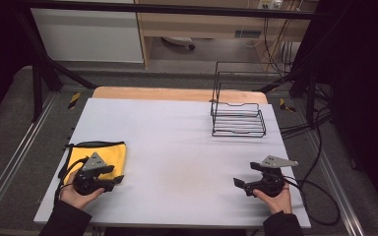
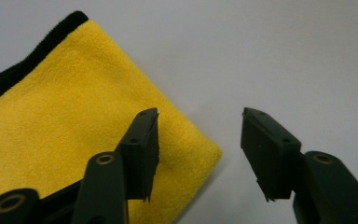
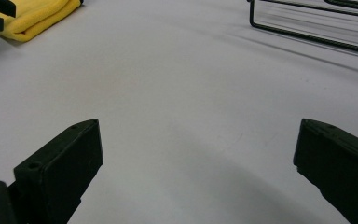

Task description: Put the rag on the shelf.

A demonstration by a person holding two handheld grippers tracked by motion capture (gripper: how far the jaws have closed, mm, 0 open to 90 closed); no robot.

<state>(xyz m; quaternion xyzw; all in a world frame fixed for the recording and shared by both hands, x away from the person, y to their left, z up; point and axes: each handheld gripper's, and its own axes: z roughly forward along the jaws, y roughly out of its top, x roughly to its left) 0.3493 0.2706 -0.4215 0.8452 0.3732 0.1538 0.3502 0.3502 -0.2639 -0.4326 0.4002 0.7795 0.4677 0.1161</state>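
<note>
A folded yellow cloth (image 1: 106,155) with a black edge lies at the near left of the white table (image 1: 177,142). My left gripper (image 1: 115,176) hovers over the cloth's near right corner with its jaws apart. In the left gripper view the cloth (image 2: 70,112) lies under the left jaw, its corner reaches into the gap, and nothing is pinched at my left gripper (image 2: 199,144). My right gripper (image 1: 243,178) rests low at the near right, jaws wide apart over bare table. In the right gripper view my right gripper (image 3: 198,154) holds nothing, and the cloth (image 3: 37,16) lies far off at the top left.
A black wire rack (image 1: 237,113) stands at the far right of the table; its base (image 3: 317,23) crosses the top right of the right gripper view. Black cables (image 1: 310,147) trail off the table's right edge. A wooden board edge (image 1: 177,93) runs behind the white surface.
</note>
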